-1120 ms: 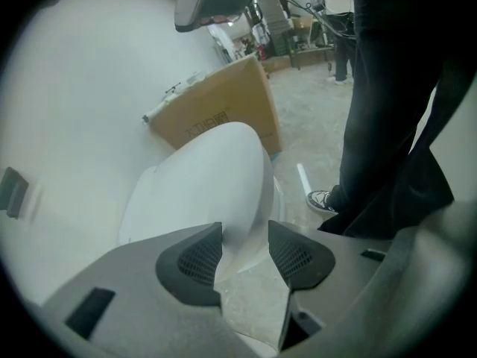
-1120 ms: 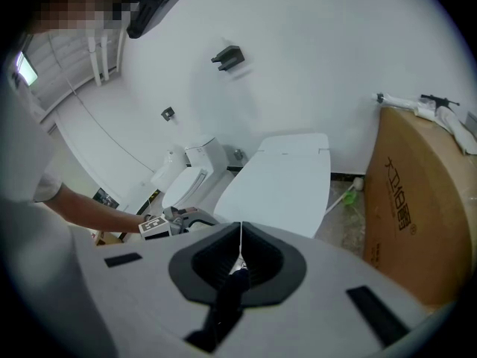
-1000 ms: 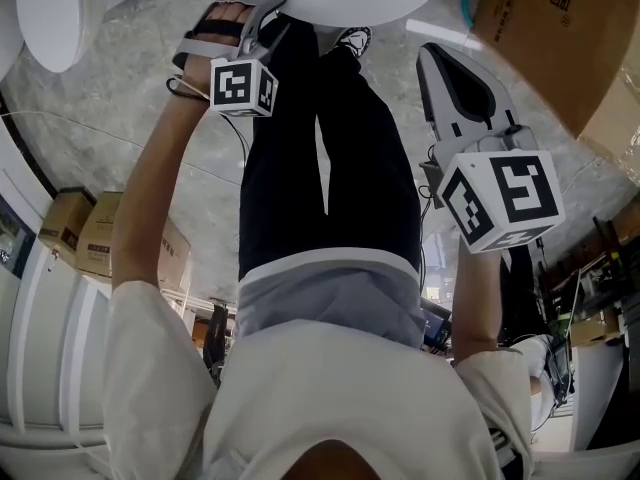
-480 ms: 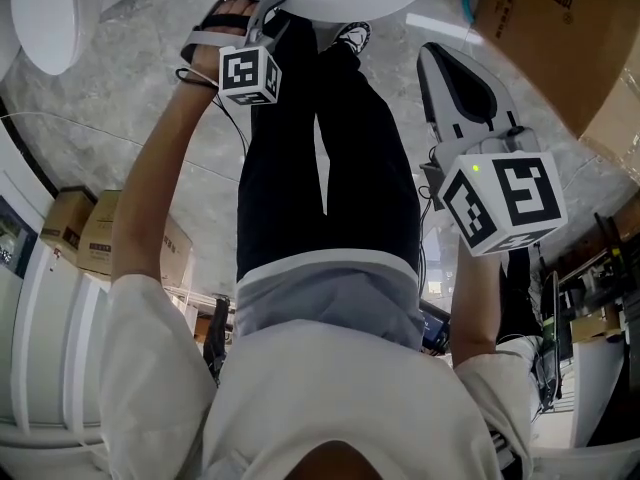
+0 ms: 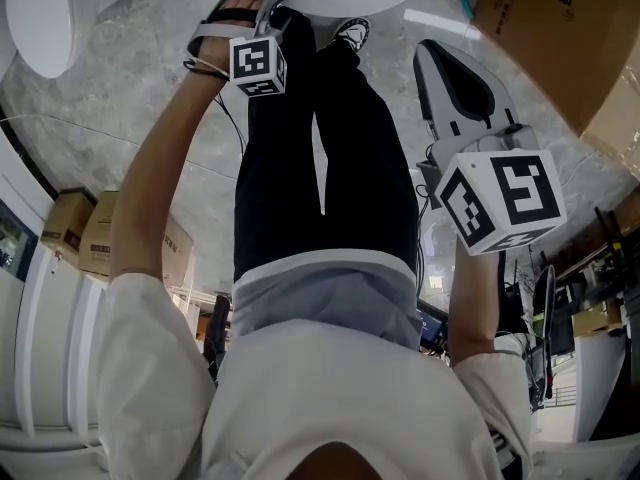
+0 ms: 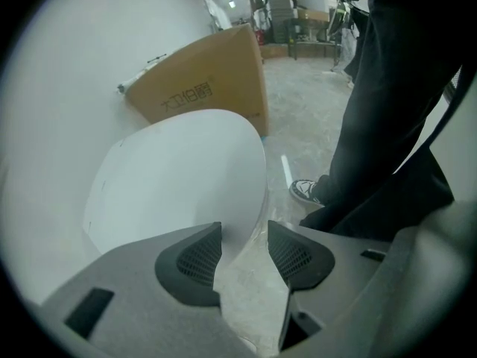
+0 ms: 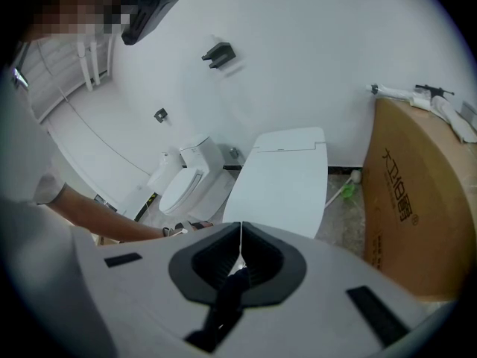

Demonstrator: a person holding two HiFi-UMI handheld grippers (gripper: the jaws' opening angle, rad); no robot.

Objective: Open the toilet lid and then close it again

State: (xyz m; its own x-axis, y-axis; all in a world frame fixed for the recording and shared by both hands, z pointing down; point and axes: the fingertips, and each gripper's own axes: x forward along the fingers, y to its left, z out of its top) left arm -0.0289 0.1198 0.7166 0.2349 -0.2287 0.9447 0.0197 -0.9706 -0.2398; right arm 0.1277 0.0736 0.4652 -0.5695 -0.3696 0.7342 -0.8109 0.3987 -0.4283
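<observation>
White plastic toilet lid [image 6: 179, 177] looked rigid, slick, probably light; its front rim offered the hold. Left gripper [image 6: 244, 236] jaws stood spread near that rim. Right gripper [image 7: 240, 230] jaws were pressed together.

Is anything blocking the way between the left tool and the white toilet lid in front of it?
Nothing visible does. The left tool has its jaws apart right at the toilet lid, at its front edge, with only floor showing beyond. The person's leg and shoe sit off to the right.
</observation>
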